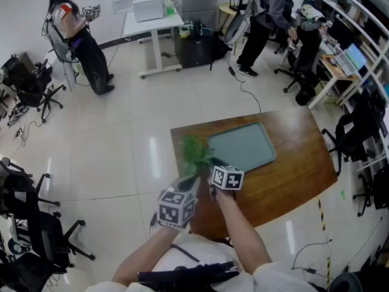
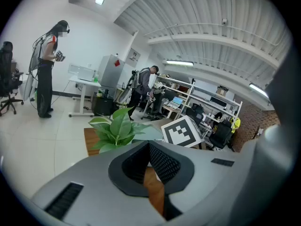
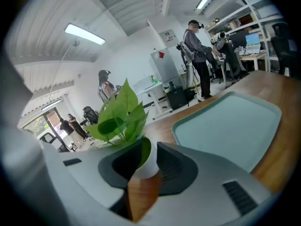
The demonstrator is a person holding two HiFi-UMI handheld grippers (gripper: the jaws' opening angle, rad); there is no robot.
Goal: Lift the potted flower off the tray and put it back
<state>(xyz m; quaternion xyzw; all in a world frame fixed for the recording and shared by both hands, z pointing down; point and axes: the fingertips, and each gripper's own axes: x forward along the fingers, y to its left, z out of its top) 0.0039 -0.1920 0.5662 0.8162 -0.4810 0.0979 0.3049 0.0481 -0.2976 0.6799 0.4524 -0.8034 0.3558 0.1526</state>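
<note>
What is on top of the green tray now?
Nothing shows on the tray; the right tool covers its near edge. The potted flower stands beside it on the table.

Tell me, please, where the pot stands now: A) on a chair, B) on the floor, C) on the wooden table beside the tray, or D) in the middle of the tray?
C: the pot stands on the bare wood of the table, to the left of the tray, which has nothing on it.
</note>
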